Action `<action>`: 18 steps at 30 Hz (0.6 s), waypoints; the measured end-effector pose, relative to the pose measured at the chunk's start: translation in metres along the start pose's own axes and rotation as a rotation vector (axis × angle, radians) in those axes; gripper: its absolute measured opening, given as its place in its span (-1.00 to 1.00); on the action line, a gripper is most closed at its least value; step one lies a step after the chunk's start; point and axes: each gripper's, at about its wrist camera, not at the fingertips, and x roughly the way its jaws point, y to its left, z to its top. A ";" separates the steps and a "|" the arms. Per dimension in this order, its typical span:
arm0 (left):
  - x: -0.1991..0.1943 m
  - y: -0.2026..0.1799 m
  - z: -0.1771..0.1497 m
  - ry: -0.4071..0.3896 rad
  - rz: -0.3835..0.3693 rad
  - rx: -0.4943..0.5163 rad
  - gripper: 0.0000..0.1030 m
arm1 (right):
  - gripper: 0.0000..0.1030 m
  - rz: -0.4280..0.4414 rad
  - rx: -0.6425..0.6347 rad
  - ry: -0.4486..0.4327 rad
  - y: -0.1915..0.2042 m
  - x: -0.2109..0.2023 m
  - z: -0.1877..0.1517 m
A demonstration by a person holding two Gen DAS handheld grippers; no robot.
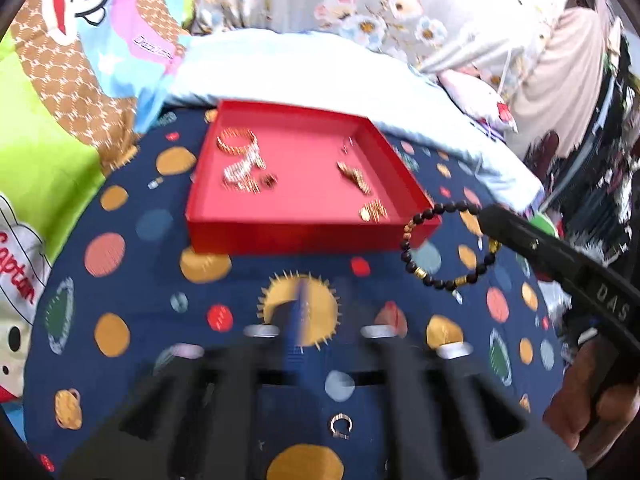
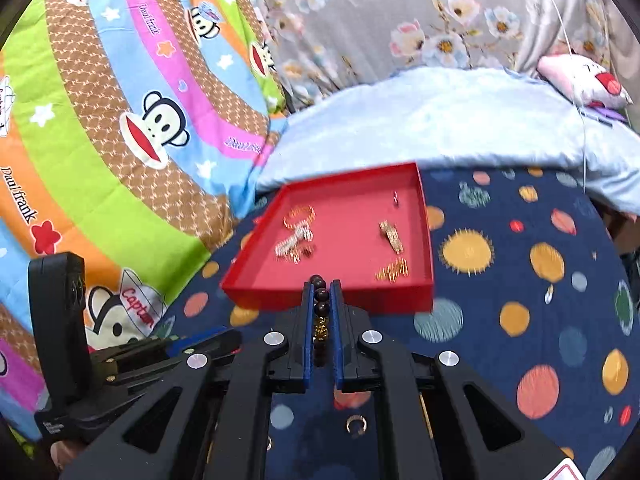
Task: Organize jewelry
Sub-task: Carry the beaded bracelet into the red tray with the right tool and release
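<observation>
While several gold pieces already lie in red tray (image 2: 256, 298), right gripper (image 2: 322, 286) fingers clamp beaded bracelet (image 1: 416, 240) at tray's 6 o'clock edge, undeposited; left gripper (image 1: 320, 330) fingers parted, empty; small ring (image 2: 356, 426) left outside.

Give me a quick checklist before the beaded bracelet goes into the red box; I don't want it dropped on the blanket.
1. Grip: right tongs shut on the beaded bracelet, beads pinched between the blue pads. Ok.
2. Bracelet clear of the cloth: it hangs in the air from the tongs at the box's near right corner. Ok.
3. Red box open and facing the tongs, no lid on it. Ok.
4. Free spot inside: bare red floor in the middle, between the bangles on the left and the gold pieces on the right. Ok.
5. Left tongs out of the way: blurred, nothing seen between them. Cannot tell.
</observation>
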 end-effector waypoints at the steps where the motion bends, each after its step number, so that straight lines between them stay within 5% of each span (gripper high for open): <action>1: -0.003 0.000 0.004 -0.023 0.019 -0.003 -0.06 | -0.85 0.002 -0.003 -0.003 0.001 0.000 0.001; 2: -0.005 -0.001 0.007 -0.034 0.022 0.012 -0.13 | -0.85 0.005 -0.003 -0.004 0.002 0.001 0.003; 5: -0.002 -0.006 0.009 -0.017 0.022 0.070 -1.00 | -0.85 0.009 -0.006 0.000 0.004 0.006 0.004; 11: 0.002 -0.012 0.010 -0.002 0.009 0.092 -1.00 | -0.85 0.017 -0.013 0.004 0.008 0.015 0.009; 18: 0.016 -0.006 0.047 -0.025 0.022 0.085 -1.00 | -0.85 0.027 -0.023 -0.023 0.010 0.037 0.038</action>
